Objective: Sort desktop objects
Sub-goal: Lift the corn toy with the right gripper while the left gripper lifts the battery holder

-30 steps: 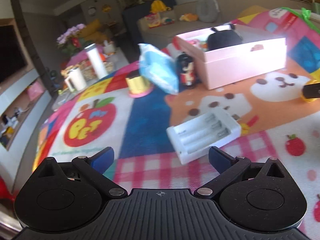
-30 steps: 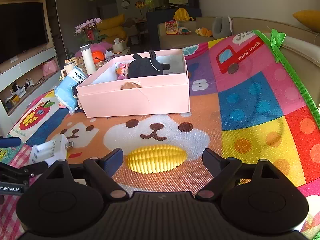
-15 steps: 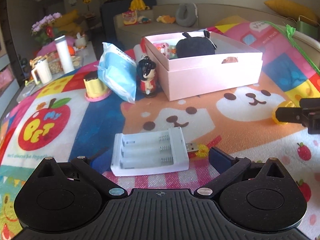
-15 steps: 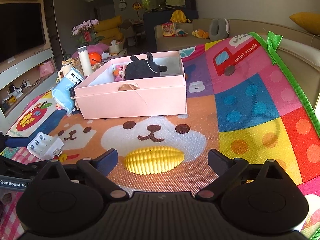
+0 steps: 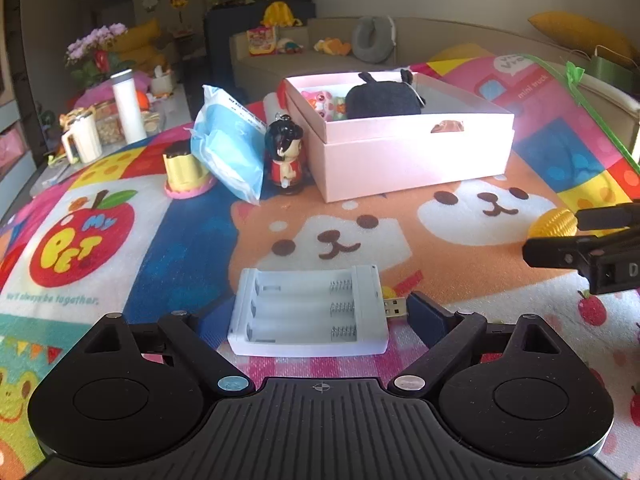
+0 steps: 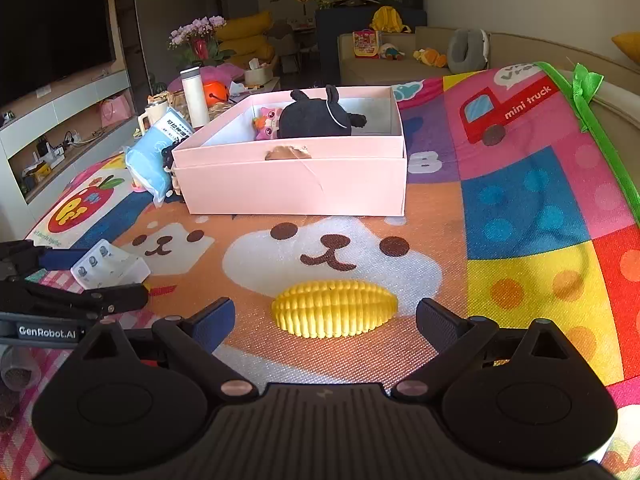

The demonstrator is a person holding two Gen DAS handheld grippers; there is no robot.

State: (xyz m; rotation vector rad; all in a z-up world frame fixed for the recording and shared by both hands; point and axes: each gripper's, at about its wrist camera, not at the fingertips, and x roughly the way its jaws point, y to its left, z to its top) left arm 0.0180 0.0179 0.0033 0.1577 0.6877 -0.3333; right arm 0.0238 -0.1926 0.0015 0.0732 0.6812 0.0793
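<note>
1. Left wrist view: the left gripper is wide open, and its jaws have just been closing in a bit. The white battery charger lies flat on the play mat, right between the fingers, w/ no pad contact visible. Its long axis runs across the gap, w/ the USB plug end toward the blue right finger. Pink box lies straight ahead, well apart.
2. Right wrist view: the right gripper is open, nothing held. The yellow corn toy lies on the mat, centred between the fingers, apart from both. Its long axis also runs finger to finger, so I'd judge closing means pinching it end to end.
3. Each hand is nearer its own item; the charger sits off to the right gripper's left.
</note>
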